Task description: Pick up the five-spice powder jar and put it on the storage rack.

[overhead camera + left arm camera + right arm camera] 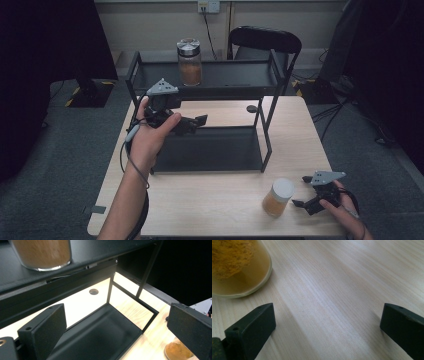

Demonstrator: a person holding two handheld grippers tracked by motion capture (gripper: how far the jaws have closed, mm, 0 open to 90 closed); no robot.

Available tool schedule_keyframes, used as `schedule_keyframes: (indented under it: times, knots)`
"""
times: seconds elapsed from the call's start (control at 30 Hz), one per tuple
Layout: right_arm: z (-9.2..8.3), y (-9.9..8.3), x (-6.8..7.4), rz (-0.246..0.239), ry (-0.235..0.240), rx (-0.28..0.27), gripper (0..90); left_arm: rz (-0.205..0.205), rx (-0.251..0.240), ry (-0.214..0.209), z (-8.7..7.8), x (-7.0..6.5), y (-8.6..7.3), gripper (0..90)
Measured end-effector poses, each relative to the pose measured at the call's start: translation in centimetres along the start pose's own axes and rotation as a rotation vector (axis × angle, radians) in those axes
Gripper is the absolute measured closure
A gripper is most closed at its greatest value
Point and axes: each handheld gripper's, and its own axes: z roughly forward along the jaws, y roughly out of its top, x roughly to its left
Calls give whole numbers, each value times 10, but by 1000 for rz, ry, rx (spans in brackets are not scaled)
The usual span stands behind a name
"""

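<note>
The right gripper (302, 192) is held, fingers spread and empty, just beside the jar (278, 197) on the table (210, 205), while the left gripper (196, 121), also released, is held over the rack (210, 150).

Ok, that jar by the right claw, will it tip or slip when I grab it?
The jar stands upright, taller than wide, so a high push may tip it. Its sides look smooth, probably slippery. It looks mostly full, so likely heavy for its size.

Legible text, labels, brands, numbers, signs: none. Jar on the rack (189, 62), jar on the table (278, 197) and both grippers carry no readable markings.
</note>
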Motion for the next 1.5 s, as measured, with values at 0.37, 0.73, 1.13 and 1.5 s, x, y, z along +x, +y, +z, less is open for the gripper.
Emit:
schedule_keyframes:
  times: [0.37, 0.73, 1.13, 1.5]
  knots:
    - [0, 0, 0, 0, 0, 0, 0, -19, 8, -29, 13, 6, -24, 17]
    - [0, 0, 0, 0, 0, 1, 0, -28, 32, -44, 31, 10, -47, 17]
    - [0, 0, 0, 0, 0, 1, 0, -44, 49, -66, 55, 13, -74, 17]
    - [0, 0, 0, 1, 0, 1, 0, -44, 64, -80, 72, 12, -95, 17]
